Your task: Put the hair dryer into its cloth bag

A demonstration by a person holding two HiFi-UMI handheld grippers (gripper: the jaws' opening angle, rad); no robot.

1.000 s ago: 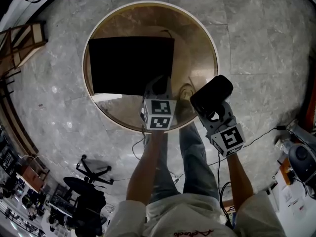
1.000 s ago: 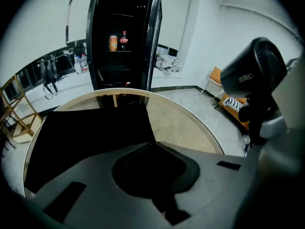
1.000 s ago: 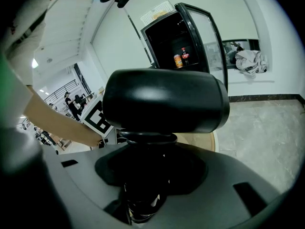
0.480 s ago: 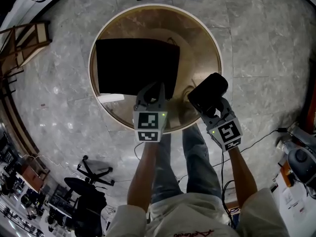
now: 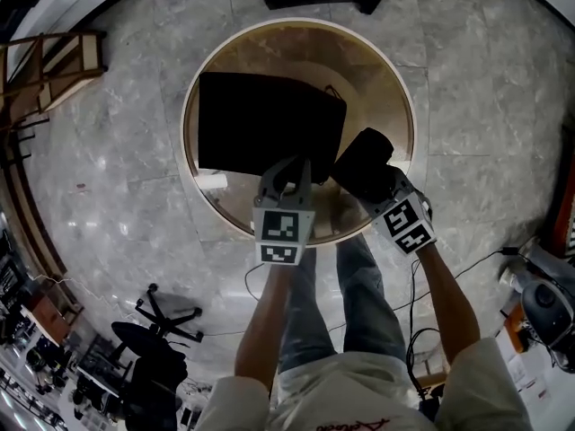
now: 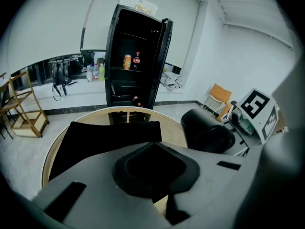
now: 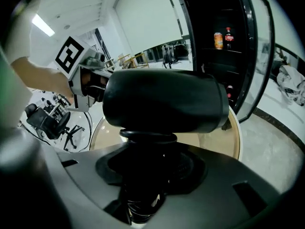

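Hard, likely top-heavy hair dryer [image 5: 362,162] clamped by handle in right gripper [image 5: 384,191]; at 9 o'clock, left gripper [image 5: 289,171] pinching edge of limp cloth bag [image 5: 260,124].

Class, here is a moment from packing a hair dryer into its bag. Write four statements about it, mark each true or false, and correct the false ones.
1. The right gripper holds the hair dryer by its handle. True.
2. The hair dryer is already inside the cloth bag. False: it is outside the bag, up in the right gripper.
3. The cloth bag lies on a round table. True.
4. The left gripper has its jaws wide apart. False: they are shut on the bag's near edge.
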